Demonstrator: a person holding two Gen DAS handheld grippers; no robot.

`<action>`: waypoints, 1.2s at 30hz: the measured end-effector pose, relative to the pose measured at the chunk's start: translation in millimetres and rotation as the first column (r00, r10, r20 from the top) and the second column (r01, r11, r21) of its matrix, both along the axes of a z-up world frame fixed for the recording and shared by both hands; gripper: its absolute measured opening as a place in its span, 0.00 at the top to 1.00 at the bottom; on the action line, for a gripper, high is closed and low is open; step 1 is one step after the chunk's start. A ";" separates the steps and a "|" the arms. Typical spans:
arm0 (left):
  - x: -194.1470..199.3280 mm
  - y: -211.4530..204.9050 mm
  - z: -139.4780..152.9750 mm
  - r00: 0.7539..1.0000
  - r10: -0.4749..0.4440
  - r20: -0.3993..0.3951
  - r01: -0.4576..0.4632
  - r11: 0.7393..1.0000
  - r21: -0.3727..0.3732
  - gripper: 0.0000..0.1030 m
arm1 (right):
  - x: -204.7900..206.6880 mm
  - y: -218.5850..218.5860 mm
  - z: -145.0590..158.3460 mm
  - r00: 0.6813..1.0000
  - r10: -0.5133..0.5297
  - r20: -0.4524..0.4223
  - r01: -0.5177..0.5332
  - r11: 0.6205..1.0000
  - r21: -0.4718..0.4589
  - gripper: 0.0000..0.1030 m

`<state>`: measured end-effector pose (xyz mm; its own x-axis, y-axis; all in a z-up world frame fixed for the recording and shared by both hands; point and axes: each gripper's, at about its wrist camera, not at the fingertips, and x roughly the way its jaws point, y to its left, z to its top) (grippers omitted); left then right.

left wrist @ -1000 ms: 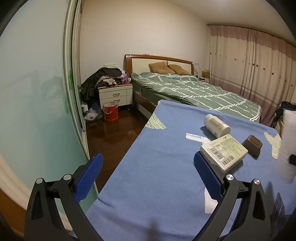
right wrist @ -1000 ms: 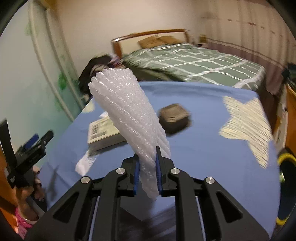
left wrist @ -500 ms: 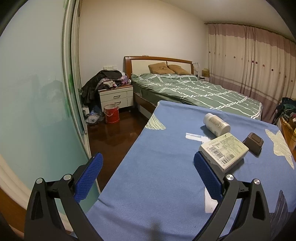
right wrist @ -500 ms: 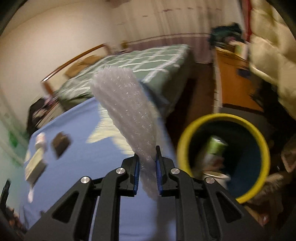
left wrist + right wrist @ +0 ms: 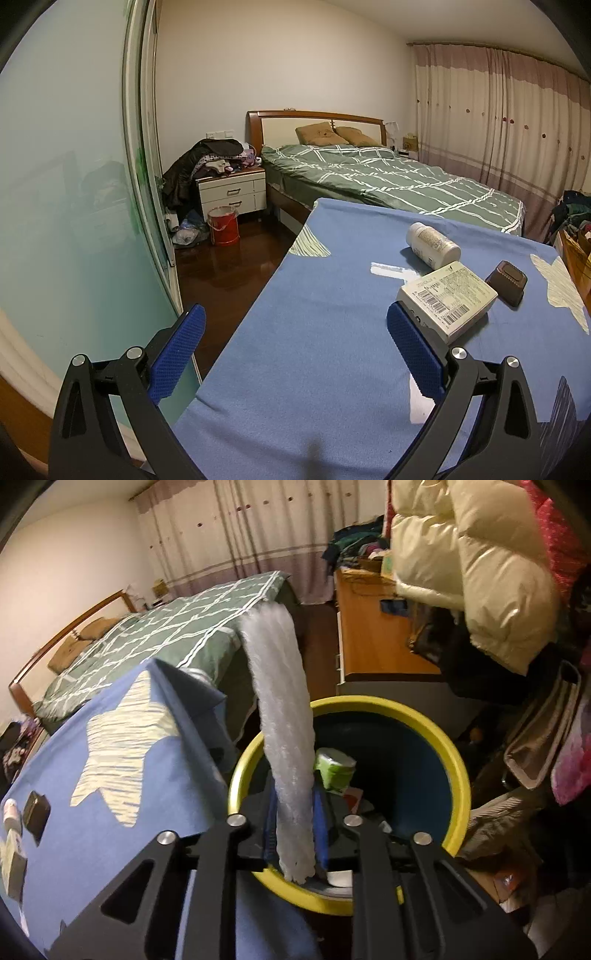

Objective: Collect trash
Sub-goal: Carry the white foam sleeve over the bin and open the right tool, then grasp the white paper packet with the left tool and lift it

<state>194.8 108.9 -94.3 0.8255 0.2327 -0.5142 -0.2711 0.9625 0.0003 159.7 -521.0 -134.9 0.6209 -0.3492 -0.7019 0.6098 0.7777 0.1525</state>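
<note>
Two grippers were in view: the right gripper point(image 5: 295, 823) hung above the yellow-rimmed bin point(image 5: 436, 731) beside the blue-covered table point(image 5: 122, 812), its jaws having just been opening around a strip of white bubble wrap point(image 5: 284, 716) that stood between the blue pads, which seemed no longer to press on it, though blur made that hard to judge. The left gripper point(image 5: 295, 350) hovered with jaws spread wide and empty over the table near a white box point(image 5: 448, 302), a white bottle point(image 5: 432, 245) and a small brown case point(image 5: 508, 282)
</note>
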 end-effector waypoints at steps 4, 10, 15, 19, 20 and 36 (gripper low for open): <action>-0.4 -1.3 0.5 1.000 -0.002 0.000 0.002 1.000 0.004 0.06 | -2.5 0.1 -0.7 1.000 -0.019 0.006 0.019 0.999 -0.032 0.62; 1.0 -6.9 -0.1 1.000 -0.021 -0.009 0.022 0.999 0.027 0.06 | -1.8 3.3 2.1 1.000 -0.013 0.013 0.014 0.999 -0.047 0.56; 14.9 -14.0 -5.9 0.989 -0.128 -0.074 0.127 0.992 -0.027 0.06 | 0.1 9.0 5.2 1.000 -0.005 0.003 0.005 0.998 -0.058 0.54; 31.3 -35.7 -14.2 0.950 -0.277 -0.145 0.273 0.961 -0.052 0.06 | 1.9 11.8 6.4 1.000 0.002 0.000 -0.002 0.998 -0.066 0.52; 36.9 -43.2 -16.1 0.927 -0.337 -0.163 0.329 0.942 -0.071 0.06 | 2.2 12.3 6.6 1.000 0.003 0.000 -0.003 0.998 -0.066 0.51; 120.6 -76.8 -25.1 0.753 -0.592 -0.287 0.592 0.800 -0.098 0.06 | 8.3 14.4 4.2 1.000 0.022 -0.007 -0.022 0.999 -0.045 0.50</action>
<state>315.4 32.2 -119.4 0.6115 -0.2533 -0.7496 0.3653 0.9308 -0.0166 168.0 -506.6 -130.7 0.6243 -0.3665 -0.6899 0.5931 0.7971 0.1133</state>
